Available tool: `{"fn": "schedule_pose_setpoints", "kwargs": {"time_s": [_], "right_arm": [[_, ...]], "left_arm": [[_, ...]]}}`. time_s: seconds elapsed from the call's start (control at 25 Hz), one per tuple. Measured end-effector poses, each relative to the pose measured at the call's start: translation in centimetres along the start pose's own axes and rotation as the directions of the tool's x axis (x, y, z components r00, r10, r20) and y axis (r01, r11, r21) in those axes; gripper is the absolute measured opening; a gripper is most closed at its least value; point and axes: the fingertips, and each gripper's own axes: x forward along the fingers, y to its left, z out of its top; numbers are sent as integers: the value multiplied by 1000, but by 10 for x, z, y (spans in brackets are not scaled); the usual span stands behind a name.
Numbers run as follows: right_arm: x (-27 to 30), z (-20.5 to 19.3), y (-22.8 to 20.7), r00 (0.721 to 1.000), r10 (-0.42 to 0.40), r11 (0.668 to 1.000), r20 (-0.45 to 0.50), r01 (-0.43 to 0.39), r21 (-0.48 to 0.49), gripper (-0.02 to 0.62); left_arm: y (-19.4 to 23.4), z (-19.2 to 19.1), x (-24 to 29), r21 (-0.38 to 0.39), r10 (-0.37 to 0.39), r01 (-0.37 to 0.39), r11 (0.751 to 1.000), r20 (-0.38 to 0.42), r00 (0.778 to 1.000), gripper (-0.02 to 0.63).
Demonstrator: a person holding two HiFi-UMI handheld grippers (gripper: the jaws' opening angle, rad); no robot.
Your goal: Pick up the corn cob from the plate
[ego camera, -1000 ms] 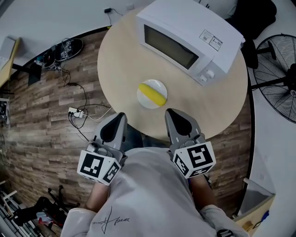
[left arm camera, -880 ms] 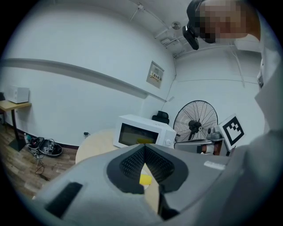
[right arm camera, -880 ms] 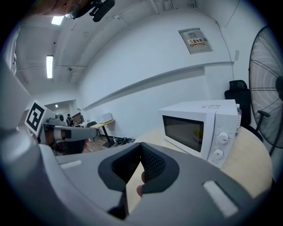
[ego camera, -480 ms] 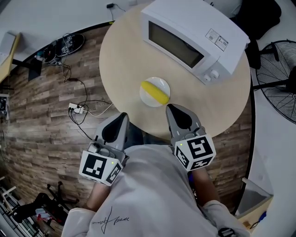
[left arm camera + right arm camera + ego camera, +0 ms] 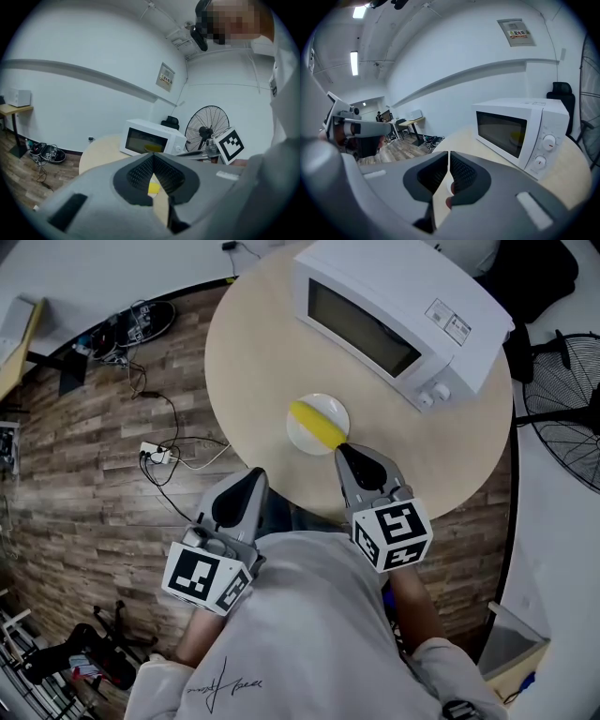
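Round tabletop point(image 5: 253, 362), seen from above. At its far side stands a white microwave point(image 5: 394, 306), door shut.

The left tool point(image 5: 257, 472) hangs off the near-left edge of the tabletop, its jaws closed tip to tip and empty. The right tool point(image 5: 343, 452) reaches in over the near edge. Its jaws have just been opening and stand only a narrow slit apart, with nothing between them.

A small white plate point(image 5: 328, 407) lies between the microwave and the near edge. The yellow corn cob point(image 5: 317, 424) lies slantwise across the plate, from far left to near right. Its near-right end is just beside the right tool's tip; whether they touch cannot be told.

Handling, as judged: the cob is likely stiff, fairly light and not fragile. Being round, it may roll on the plate's smooth glaze. The best hold is probably across its middle, pads on opposite flanks and square to its length. That calls for jaws far wider than now. An end grip would risk the cob pivoting or squirting out.
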Motion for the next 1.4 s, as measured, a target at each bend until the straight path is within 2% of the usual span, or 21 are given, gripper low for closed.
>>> {"fn": "schedule_pose_setpoints", "kwargs": {"time_s": [0.84, 1.08, 1.24, 1.4], "right_arm": [[39, -33, -13, 993, 13, 1000, -113, -15, -17, 49], [51, -45, -14, 988, 4, 1000, -155, -9, -30, 51], [62, -55, -14, 983, 3, 999, -182, -8, -31, 52], [69, -65, -21, 976, -11, 999, -216, 1, -47, 58]], "left_arm": [[1, -5, 1, -15, -14, 13, 1000, -12, 1000, -9], [6, -6, -7, -25, -8, 8, 1000, -8, 1000, -9], [9, -6, -12, 3, 4, -4, 1000, -10, 1000, -9], [11, -8, -11, -11, -8, 8, 1000, -17, 1000, -9]]}}
